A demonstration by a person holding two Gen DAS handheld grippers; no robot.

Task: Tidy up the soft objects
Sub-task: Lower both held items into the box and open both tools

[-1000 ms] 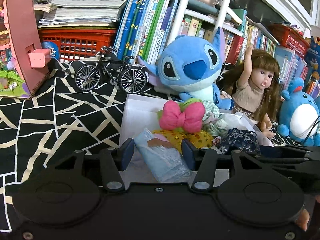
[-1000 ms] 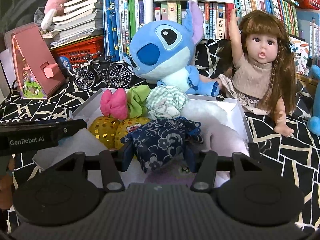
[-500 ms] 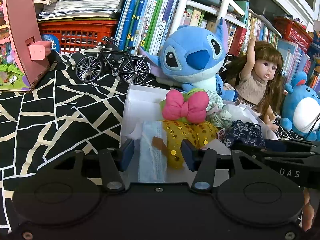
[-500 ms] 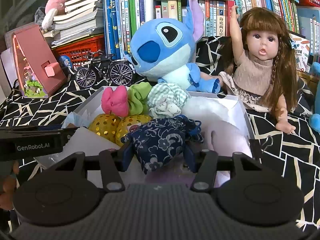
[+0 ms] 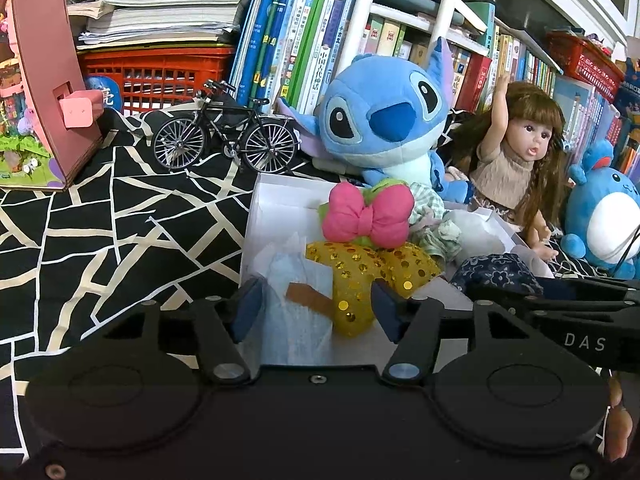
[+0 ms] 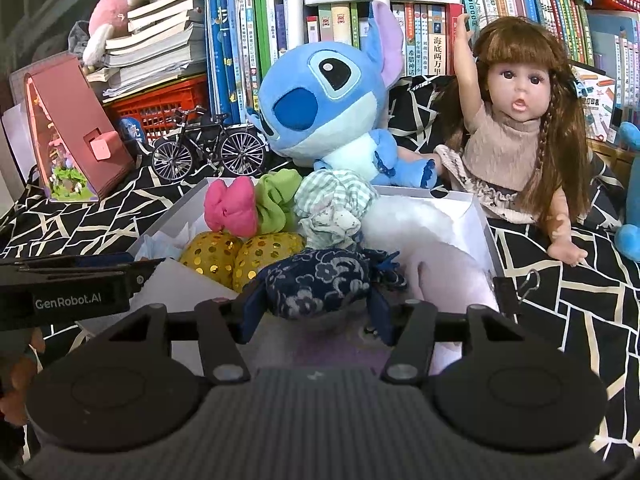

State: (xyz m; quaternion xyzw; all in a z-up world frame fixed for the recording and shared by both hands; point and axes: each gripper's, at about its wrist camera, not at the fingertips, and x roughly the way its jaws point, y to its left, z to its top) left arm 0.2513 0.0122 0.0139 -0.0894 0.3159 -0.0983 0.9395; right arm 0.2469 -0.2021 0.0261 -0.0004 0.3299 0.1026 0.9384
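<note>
A white box [image 5: 280, 200] [image 6: 482, 216] on the black-and-white cloth holds a pink bow [image 5: 370, 216] [image 6: 230, 210], a green bow [image 6: 278, 200], a gold sequin bow [image 5: 364, 268] [image 6: 240, 250], a green checked cloth [image 6: 334, 204] and a pale blue packet [image 5: 298, 312]. My left gripper [image 5: 316, 306] is open, its fingers on either side of the packet and the gold bow's near end. My right gripper [image 6: 312, 306] is open around a navy floral pouch [image 6: 320, 284] [image 5: 498, 270] that rests in the box.
A blue Stitch plush [image 5: 384, 120] [image 6: 324, 100] and a doll [image 5: 516, 164] [image 6: 520, 128] sit behind the box. A model bicycle [image 5: 226, 138], a pink house model [image 5: 48, 80], a red basket [image 5: 156, 72] and bookshelves stand behind. A blue plush [image 5: 604, 220] is at right.
The pale blue packet left my left gripper's grasp and now lies in the box beside the gold bow; the left gripper drew back. The right gripper barely moved.
</note>
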